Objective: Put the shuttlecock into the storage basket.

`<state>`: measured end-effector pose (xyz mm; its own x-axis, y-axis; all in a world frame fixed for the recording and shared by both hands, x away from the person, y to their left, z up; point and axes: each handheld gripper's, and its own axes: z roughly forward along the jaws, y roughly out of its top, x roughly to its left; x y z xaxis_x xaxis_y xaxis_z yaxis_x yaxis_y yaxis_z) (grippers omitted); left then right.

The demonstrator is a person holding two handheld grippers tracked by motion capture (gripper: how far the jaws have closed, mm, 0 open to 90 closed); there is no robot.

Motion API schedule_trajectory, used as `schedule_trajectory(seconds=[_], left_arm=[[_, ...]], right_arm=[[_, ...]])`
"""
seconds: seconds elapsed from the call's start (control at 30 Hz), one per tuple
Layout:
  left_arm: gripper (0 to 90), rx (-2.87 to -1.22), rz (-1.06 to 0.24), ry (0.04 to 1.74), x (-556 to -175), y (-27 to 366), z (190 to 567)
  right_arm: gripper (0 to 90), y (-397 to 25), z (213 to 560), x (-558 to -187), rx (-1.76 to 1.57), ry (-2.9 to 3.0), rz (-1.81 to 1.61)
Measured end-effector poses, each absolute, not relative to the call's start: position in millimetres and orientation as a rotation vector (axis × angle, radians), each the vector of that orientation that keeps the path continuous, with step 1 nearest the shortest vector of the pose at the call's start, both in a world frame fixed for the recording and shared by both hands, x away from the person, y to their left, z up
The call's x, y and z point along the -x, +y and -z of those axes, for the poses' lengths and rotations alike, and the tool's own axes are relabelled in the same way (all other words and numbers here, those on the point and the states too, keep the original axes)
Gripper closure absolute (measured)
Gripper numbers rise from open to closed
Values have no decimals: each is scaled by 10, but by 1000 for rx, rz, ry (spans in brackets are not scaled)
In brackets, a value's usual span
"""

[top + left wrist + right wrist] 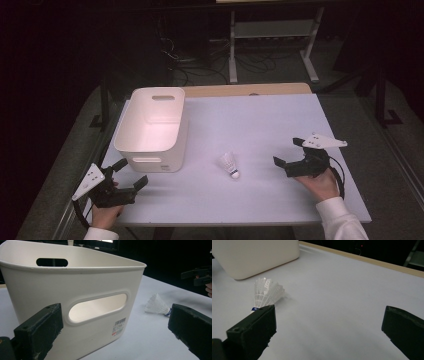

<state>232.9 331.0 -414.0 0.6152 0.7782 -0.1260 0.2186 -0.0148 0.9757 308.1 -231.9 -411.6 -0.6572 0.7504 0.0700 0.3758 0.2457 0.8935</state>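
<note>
Here the shuttlecock (229, 164) lies on the white table (260, 125), between both empty, wide-open grippers: left gripper (131, 174) by the white plastic bin (150, 127), right gripper (289, 152) near it, nothing between. The bin's barcode sticker (119, 326) is too small to read.

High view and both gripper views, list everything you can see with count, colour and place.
white plastic bin with handle slots: one, white, left half of the table, inside looks bare
white feathered shuttlecock with blue band: one, white, lying on its side right of the bin
pale tabletop with wooden far edge: one, pale grey-white
metal frame stand: one, light grey, on the floor beyond the table
left gripper: one, black, jaws open, near the bin's front corner
right gripper: one, black, jaws open, right of the shuttlecock
</note>
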Motion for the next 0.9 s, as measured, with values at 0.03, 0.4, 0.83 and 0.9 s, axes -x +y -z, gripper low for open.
schedule_trajectory(seconds=[0.03,0.4,0.83,0.9], left_arm=[[0,-1563,-545,861,-2328,3311,4139],[0,-1567,-548,870,-2320,3320,4134],[0,-1564,-547,873,-2322,3325,4135],[0,-1567,-548,874,-2321,3328,4134]], right_arm=[[0,-2308,4111,-3087,-1030,2159,-1375],[0,-2222,4065,-3107,-1017,2207,-1362],[0,-2002,4029,-3069,-951,2297,-1380],[0,-1982,4024,-3067,-945,2300,-1384]])
